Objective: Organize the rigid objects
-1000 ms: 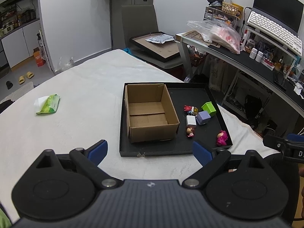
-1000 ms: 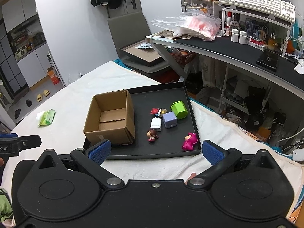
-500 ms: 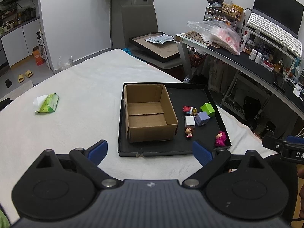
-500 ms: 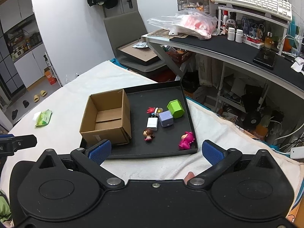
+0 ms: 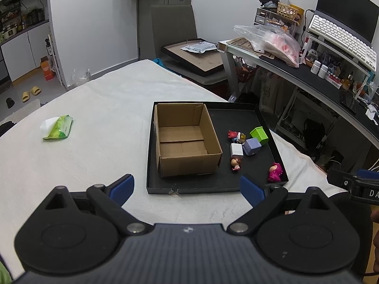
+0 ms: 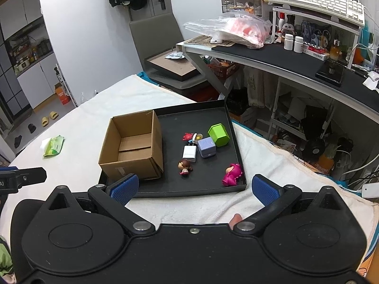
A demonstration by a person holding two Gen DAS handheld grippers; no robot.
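Even, bright indoor light, probably from overhead; shadows are soft and short. Both fisheye views bend straight lines at the edges. Focus is sharp throughout, without glare.

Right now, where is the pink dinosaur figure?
In both views, the pink dinosaur figure stands in the black tray's near right corner, apart from the brown-haired doll.

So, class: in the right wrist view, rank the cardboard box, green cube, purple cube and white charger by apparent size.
1. cardboard box
2. green cube
3. purple cube; close to the green one, so unsure
4. white charger
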